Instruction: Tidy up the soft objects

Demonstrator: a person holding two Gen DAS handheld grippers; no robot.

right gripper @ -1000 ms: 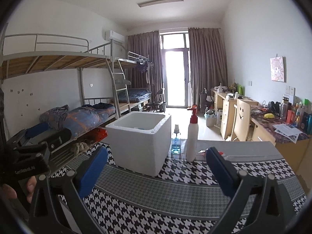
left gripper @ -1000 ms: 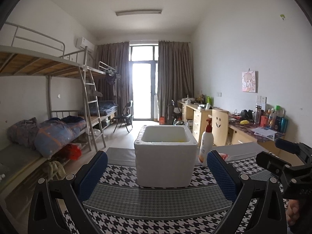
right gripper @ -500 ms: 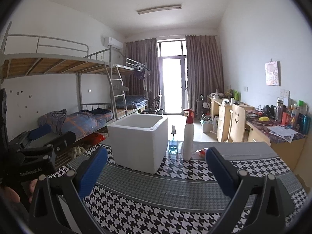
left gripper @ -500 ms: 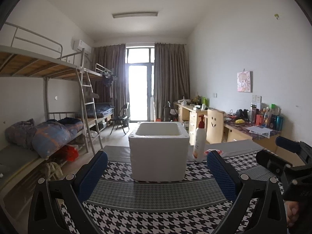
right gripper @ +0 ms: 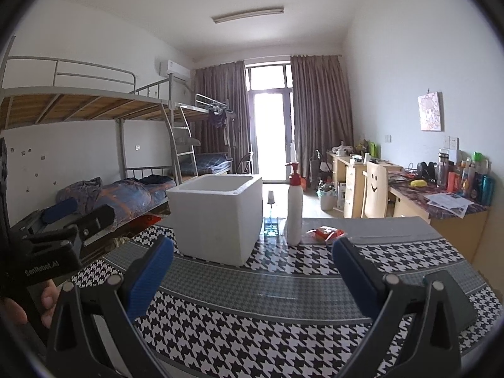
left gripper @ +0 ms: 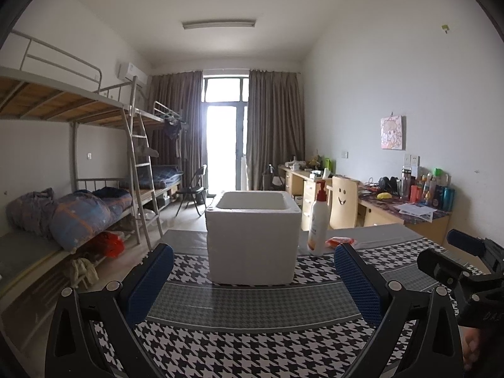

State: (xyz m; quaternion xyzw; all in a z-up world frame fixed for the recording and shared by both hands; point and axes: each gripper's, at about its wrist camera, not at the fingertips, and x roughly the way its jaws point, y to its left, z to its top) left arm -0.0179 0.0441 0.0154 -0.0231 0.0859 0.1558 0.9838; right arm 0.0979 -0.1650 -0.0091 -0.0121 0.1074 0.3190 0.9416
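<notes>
Counts around the foam box on the counter

One white foam box [left gripper: 252, 236] stands on the houndstooth counter [left gripper: 252, 346]. Just right of the box stands one white pump bottle [left gripper: 318, 220] with a red pump, and right of that lies one orange-red soft packet [left gripper: 340, 242]. Behind the box, between it and the pump bottle, is one small clear bottle [right gripper: 271, 217]. Two grippers, left gripper [left gripper: 253, 283] and right gripper [right gripper: 252, 275], each show two blue pads, spread apart.

White foam box [left gripper: 252, 239]: open-topped, square, thick-walled, standing upright on the houndstooth-patterned desk [left gripper: 252, 346]; its contents cannot be seen. Orange-red soft packet [left gripper: 340, 242]: lying flat on the desk, right of the box, just beside the base of an upright white pump bottle [left gripper: 318, 220].
</notes>
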